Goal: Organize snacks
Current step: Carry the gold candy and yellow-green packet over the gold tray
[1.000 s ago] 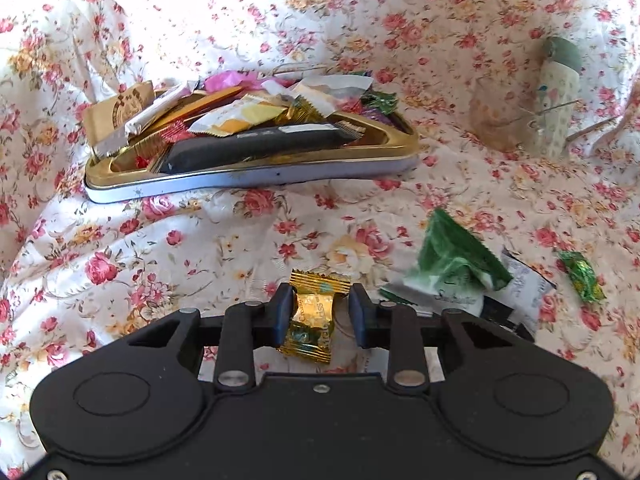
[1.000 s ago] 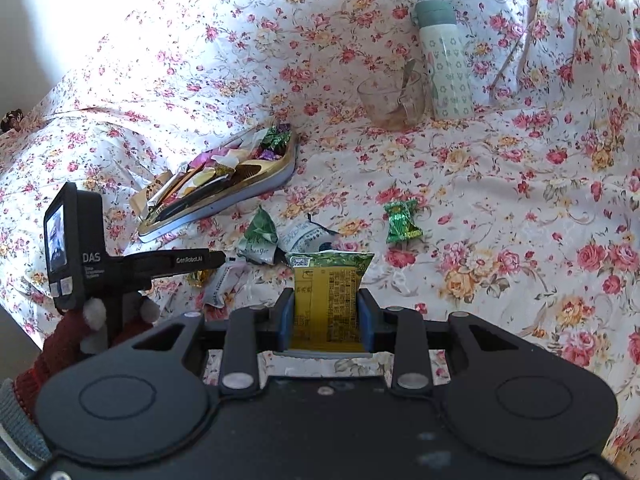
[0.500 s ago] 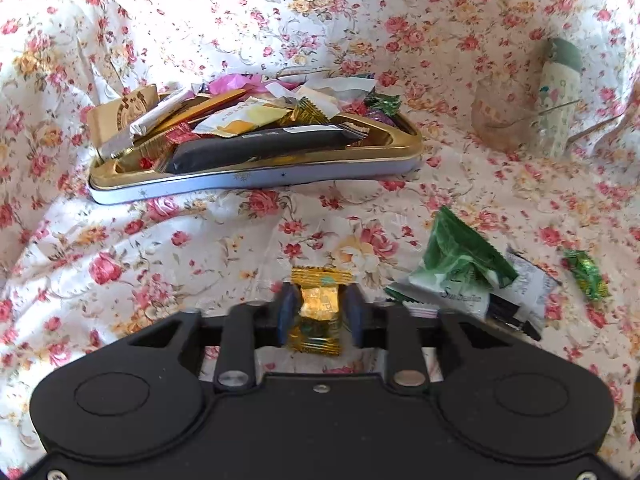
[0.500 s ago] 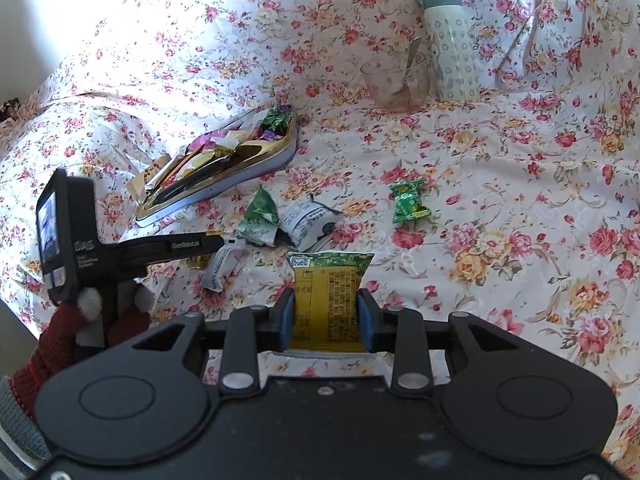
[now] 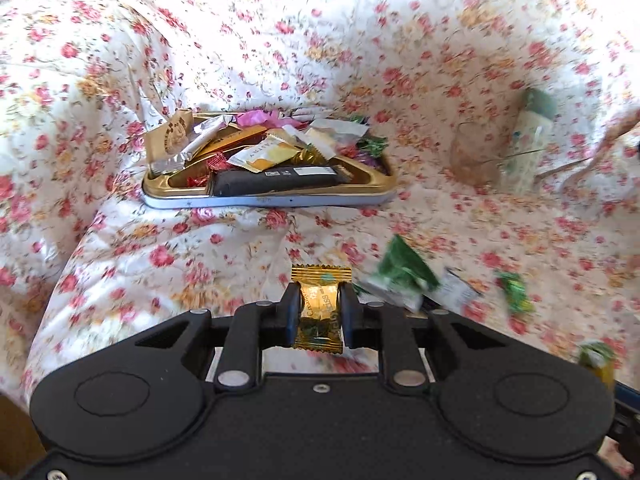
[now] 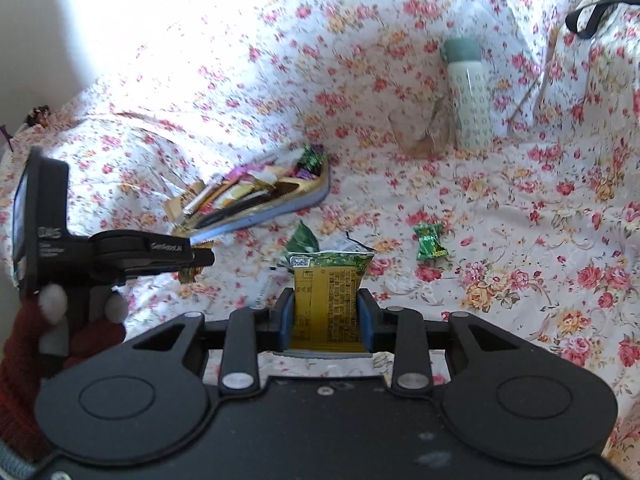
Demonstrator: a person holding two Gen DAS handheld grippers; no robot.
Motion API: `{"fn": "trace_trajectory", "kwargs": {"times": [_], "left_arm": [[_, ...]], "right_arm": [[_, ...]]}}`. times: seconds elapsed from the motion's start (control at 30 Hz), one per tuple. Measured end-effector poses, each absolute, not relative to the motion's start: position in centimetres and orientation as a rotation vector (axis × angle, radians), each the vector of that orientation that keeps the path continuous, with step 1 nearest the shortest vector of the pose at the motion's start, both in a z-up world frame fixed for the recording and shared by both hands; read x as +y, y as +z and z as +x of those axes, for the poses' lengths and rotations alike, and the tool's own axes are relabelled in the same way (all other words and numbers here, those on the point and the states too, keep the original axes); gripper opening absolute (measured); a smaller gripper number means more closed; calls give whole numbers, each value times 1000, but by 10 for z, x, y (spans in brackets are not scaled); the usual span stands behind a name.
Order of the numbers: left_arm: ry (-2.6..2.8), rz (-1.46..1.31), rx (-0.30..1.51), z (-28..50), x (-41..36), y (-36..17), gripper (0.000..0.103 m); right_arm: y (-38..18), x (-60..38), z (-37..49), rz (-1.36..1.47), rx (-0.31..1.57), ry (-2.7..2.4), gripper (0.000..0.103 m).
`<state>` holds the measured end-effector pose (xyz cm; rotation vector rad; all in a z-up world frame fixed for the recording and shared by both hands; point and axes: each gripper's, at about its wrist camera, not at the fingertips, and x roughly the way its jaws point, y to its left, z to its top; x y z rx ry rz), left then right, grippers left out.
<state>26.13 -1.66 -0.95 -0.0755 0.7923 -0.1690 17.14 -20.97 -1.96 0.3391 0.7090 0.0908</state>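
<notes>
Gold-wrapped candy [image 5: 320,304] sits pinched between the black fingers of the left gripper [image 5: 320,310], clear of the floral tablecloth [image 5: 168,264]. Ahead of it the gold-lined tin tray [image 5: 264,199] holds a heap of wrapped snacks, among them a long black bar [image 5: 276,179] and a white-and-yellow pastry packet [image 5: 266,155]. A green packet [image 5: 402,270] and a small green candy [image 5: 514,292] lie loose on the cloth to the right. The right gripper [image 6: 326,314] is clamped on a yellow-and-green snack packet [image 6: 326,300] held upright. Farther back a glass cup [image 6: 420,132] stands just beside a patterned bottle with a pale green cap [image 6: 468,104].
</notes>
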Motion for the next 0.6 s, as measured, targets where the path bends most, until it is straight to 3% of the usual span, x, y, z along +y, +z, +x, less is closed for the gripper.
{"fn": "trace_trajectory", "kwargs": {"times": [0.3, 0.6], "left_arm": [[-192, -84, 811, 188, -12, 21, 27], [-227, -60, 894, 118, -14, 17, 27]], "right_arm": [[15, -200, 112, 351, 652, 87, 34], [24, -185, 56, 399, 732, 83, 34]]}}
